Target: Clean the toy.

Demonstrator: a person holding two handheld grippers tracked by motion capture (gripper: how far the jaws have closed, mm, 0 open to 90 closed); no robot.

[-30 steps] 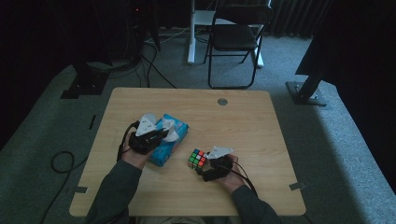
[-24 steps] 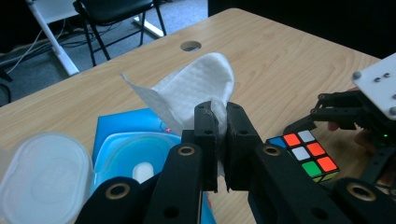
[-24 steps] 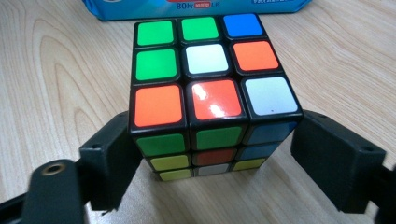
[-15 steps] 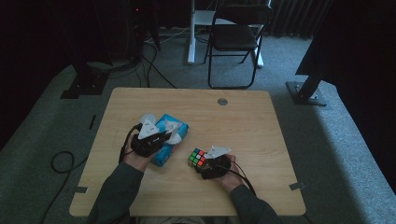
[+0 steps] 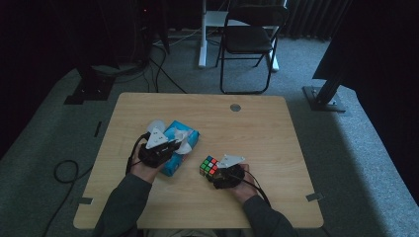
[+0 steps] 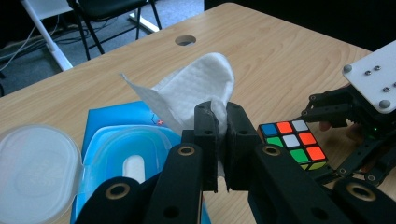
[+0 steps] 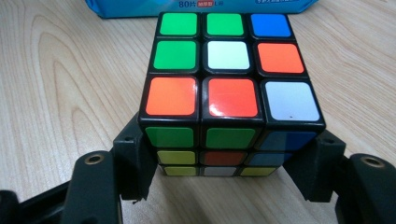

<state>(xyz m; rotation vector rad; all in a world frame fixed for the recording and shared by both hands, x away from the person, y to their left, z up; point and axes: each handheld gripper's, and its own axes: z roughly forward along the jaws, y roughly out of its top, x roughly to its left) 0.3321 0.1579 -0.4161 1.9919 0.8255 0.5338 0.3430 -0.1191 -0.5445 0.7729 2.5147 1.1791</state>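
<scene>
on the wooden table (image 5: 276, 148), the right gripper (image 5: 223, 170) had been closing on the cube (image 5: 209, 166); at its ten o'clock, the left gripper (image 5: 173, 147) pinched a wipe (image 6: 196, 91).

One puzzle cube (image 5: 209, 166) sits near the worktop's (image 5: 276, 143) centre, toward five o'clock. One blue wipes pack (image 5: 179, 143) lies at nine o'clock from it, with one white wipe (image 6: 196, 91) sticking up. One round hole (image 5: 235, 107) sits at twelve o'clock. One folding chair (image 5: 249, 39) stands beyond the worktop.
</scene>
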